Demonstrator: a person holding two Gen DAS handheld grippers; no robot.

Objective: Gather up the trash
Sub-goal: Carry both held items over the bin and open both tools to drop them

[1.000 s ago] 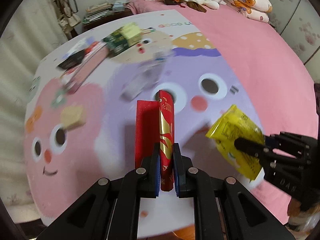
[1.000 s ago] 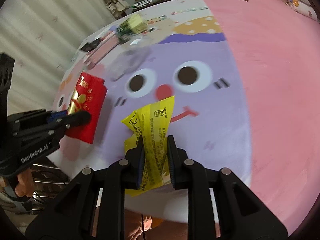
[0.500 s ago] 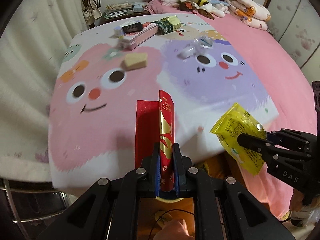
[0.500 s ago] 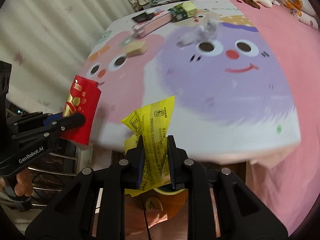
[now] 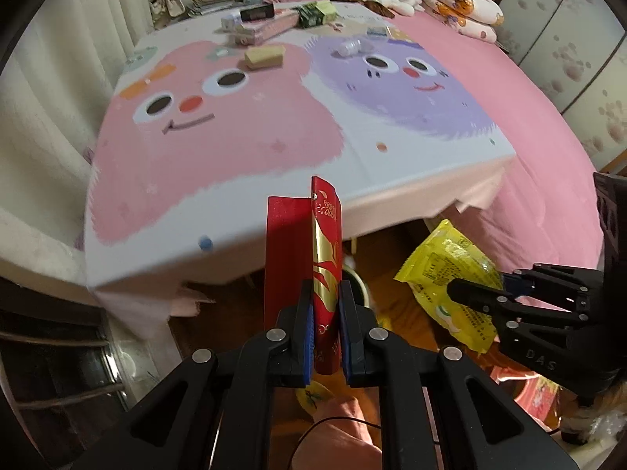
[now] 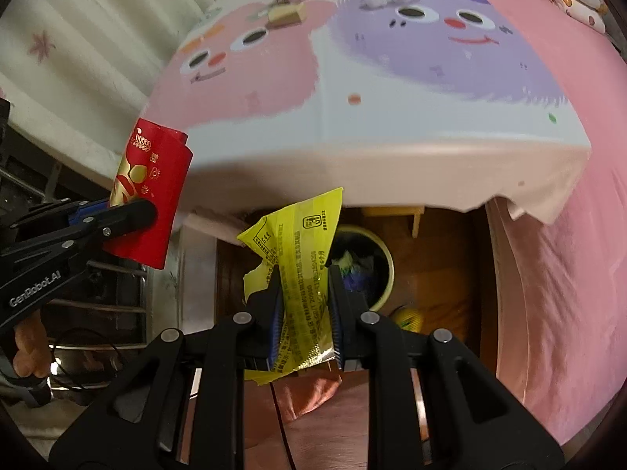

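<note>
My left gripper (image 5: 325,293) is shut on a red and gold envelope (image 5: 313,250), held upright off the table's near edge; the same envelope (image 6: 151,192) shows at the left of the right wrist view. My right gripper (image 6: 303,278) is shut on a crumpled yellow wrapper (image 6: 301,250), also seen as the yellow wrapper (image 5: 450,270) at the right of the left wrist view. Below and just beyond the wrapper stands a pale yellow trash bin (image 6: 386,274) on the wooden floor, holding some trash. In the left wrist view the bin (image 5: 358,282) is mostly hidden behind the envelope.
A table with a pink and purple cartoon cloth (image 5: 274,125) fills the upper view; boxes, a yellow sponge-like block (image 5: 263,56) and a crumpled clear plastic (image 5: 350,45) lie at its far side. A pink bed (image 5: 529,149) is on the right, a curtain on the left.
Both grippers have pulled back from over the table to beyond its near edge and lower, still holding the envelope and wrapper. The floor and trash bin have come into view.
</note>
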